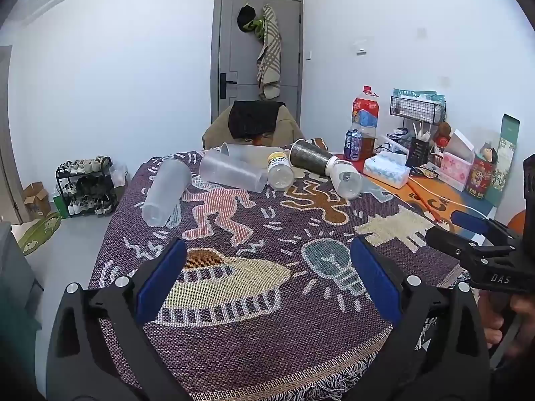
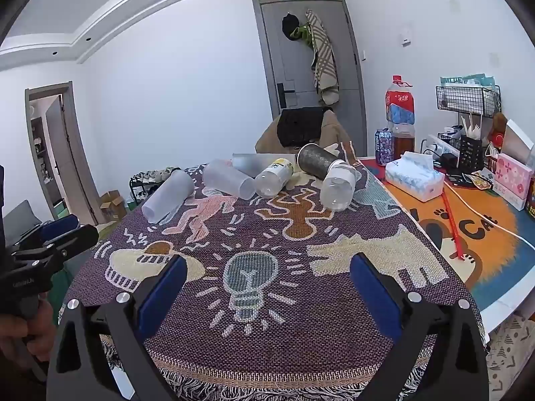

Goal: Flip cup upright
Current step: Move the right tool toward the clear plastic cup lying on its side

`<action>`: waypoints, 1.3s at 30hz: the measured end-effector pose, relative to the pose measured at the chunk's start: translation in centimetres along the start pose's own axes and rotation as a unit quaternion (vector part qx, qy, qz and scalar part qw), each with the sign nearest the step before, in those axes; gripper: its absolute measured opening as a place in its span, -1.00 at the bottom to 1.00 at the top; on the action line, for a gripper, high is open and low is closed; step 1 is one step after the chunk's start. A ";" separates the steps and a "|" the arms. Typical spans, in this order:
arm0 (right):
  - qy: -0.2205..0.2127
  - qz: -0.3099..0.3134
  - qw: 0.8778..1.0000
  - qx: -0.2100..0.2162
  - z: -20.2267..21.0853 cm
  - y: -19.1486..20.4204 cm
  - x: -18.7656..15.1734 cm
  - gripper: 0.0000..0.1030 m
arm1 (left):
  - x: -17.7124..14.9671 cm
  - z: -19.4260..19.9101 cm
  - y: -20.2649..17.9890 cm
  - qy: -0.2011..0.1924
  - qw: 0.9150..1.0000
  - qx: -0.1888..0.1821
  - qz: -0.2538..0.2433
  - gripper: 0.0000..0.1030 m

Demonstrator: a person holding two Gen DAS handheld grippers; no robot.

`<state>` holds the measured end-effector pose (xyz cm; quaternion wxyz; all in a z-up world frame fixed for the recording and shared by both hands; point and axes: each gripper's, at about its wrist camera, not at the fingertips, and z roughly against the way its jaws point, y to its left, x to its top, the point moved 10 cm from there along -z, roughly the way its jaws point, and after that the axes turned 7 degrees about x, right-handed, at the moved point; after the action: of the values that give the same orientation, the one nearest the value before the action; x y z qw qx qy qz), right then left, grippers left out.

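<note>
White-walled room, grey door (image 1: 259, 43) at the far end, table draped in a purple woven cloth (image 1: 267, 317) patterned with cartoon figures. Along the cloth's far edge, a row of containers, all on their sides: frosted cup (image 1: 164, 191) at the left with base toward the camera, larger clear cup (image 1: 230, 171) beside it, yellow-capped clear bottle (image 1: 280, 168), dark paper cup (image 1: 309, 156) touching a white-necked clear bottle (image 1: 347, 178). Same row visible from the right wrist view, dark paper cup (image 2: 316, 161) included. Left gripper (image 1: 267, 270) held low over the near edge, blue pads spread wide, nothing between them. Right gripper (image 2: 267, 280) likewise agape and empty, well apart from every cup. By the look of it, nothing done yet: no cup upright, none touched. Left to do: reach across, grasp a cup, tip it onto its base. Which cup is meant: not clear from the scene.
</note>
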<state>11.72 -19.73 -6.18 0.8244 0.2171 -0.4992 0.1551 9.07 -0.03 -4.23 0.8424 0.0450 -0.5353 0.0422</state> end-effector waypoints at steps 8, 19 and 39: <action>0.001 0.000 1.000 0.002 0.0 0.0 0.1 0.86 | 0.1 0.0 0.2 0.000 1.000 0.002 0.003 0.89; 0.002 0.005 1.000 0.001 -0.6 0.3 -0.2 0.86 | -0.2 -0.5 0.8 0.002 1.000 0.006 0.007 0.89; 0.007 0.009 1.000 0.007 -1.7 0.8 -0.4 0.86 | -0.1 -0.5 2.2 -0.012 1.000 0.016 0.014 0.89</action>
<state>12.48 -18.16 -7.03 0.8249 0.2174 -0.4941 0.1679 9.26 2.21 -4.46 0.8343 0.0516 -0.5453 0.0624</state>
